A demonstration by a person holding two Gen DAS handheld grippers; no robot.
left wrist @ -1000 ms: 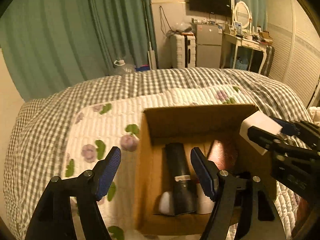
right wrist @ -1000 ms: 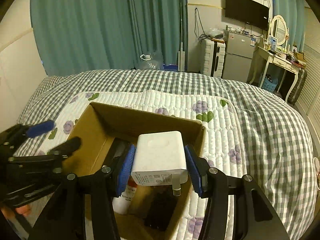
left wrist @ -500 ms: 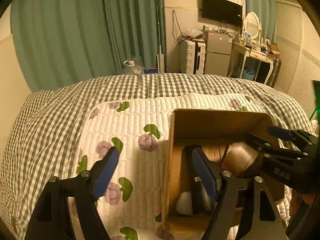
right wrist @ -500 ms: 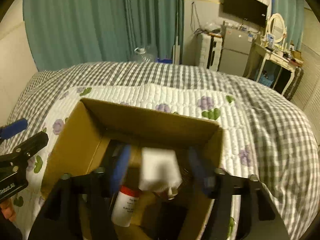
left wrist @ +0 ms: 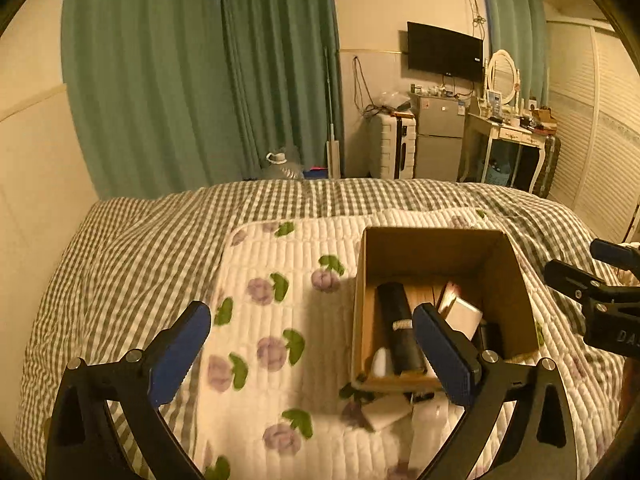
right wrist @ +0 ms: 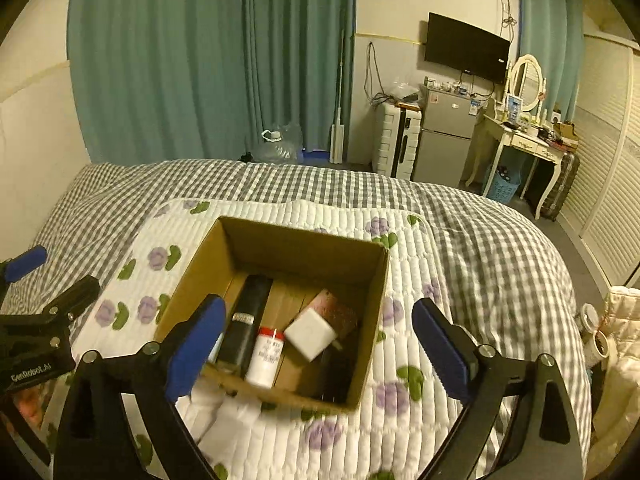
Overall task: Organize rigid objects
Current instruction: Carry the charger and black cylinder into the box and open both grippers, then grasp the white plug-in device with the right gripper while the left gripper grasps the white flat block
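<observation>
Inside, cardboard box [right wrist: 360,360] contents half-shadowed, white items below its near wall blurred, both grippers' fingers wide, empty.

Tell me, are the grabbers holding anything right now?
No, nothing. The right gripper is open, its jaws just spread, and the white charger lies loose in the box. The left gripper is open and empty too.

Brown cardboard box [right wrist: 304,252], centre of the right wrist view; inside it a black cylinder [right wrist: 246,316], a white bottle [right wrist: 264,360] with red cap, a white charger cube [right wrist: 310,334], and a pinkish-brown speckled item [right wrist: 340,310]. White quilted mat [right wrist: 404,420] under it, purple flowers, green leaves. Grey-and-white gingham bedspread [right wrist: 480,232]. Teal-green curtains [right wrist: 180,60], upper left. Black television [right wrist: 466,46], upper right. Blue gripper pads [right wrist: 196,340].
</observation>
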